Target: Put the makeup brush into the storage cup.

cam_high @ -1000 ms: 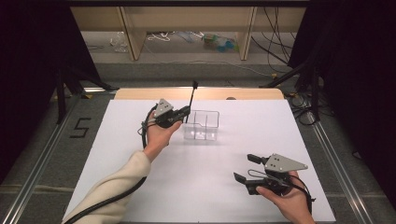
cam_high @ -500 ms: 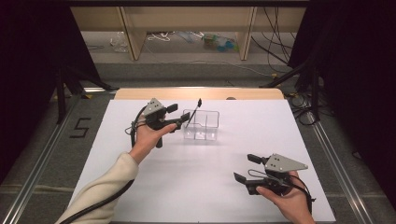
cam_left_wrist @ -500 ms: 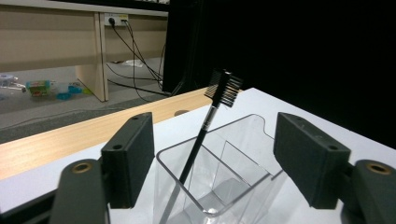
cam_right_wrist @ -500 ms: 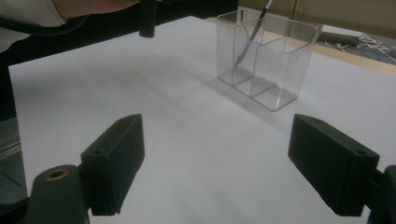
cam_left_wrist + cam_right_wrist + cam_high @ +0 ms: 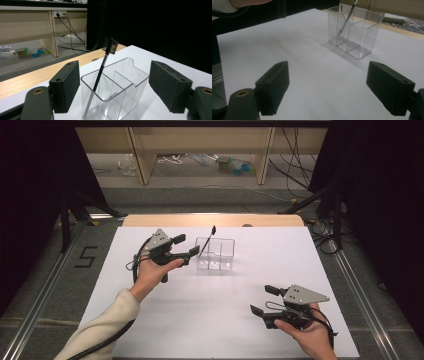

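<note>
White table [image 5: 210, 320], wooden strip along its far edge. A clear plastic holder [image 5: 215, 254] stands toward the far edge, a little left of the middle. Inner walls split it into compartments; the left gripper view shows one long wall and a cross wall.

A thin black brush [image 5: 100, 75] stands inside the holder, in the compartment at the holder's left end as the high view has it. Its lower end rests at the holder's floor; the stem leans and passes over the rim. The bristle head [image 5: 110, 45] sticks up well above the rim, over the far side.

Left gripper [image 5: 183, 248]: held just left of the holder, pointing at it, jaws apart, nothing between them. In the left gripper view the holder and brush sit in the gap between the two black jaws, untouched.

Right gripper [image 5: 264, 301]: near the right near corner of the table, well apart from the holder, pointing left. Jaws wide apart, empty.
</note>
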### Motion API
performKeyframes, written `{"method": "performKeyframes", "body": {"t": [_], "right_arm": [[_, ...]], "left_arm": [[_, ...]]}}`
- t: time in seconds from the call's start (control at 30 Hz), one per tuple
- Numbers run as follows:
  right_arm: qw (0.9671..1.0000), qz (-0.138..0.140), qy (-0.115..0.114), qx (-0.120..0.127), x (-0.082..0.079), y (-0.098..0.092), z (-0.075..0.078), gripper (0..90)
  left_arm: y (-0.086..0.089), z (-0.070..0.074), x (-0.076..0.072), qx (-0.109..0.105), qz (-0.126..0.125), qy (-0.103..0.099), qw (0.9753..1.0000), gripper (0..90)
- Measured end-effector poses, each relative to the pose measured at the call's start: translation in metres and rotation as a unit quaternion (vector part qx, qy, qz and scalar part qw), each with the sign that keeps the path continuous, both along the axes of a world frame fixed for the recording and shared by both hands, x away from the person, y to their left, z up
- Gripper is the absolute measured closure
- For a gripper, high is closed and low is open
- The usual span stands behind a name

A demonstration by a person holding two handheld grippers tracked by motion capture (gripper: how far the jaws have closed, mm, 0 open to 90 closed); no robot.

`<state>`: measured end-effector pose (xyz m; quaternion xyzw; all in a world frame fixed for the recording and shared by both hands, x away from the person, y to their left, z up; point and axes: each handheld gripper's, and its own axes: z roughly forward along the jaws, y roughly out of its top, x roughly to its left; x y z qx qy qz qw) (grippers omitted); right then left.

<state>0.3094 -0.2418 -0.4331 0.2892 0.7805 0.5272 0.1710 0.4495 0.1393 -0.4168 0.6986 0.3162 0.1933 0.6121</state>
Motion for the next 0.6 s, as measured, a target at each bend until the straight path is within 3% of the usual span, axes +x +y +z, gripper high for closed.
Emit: {"method": "performKeyframes", "body": {"t": [0.6], "right_arm": [[1.0,0.0,-0.002,0.006,0.0,0.001,-0.001,19.7]], "left_arm": [[0.024,0.002,-0.029,0.022,-0.001,-0.025,0.9995,23.6]]}}
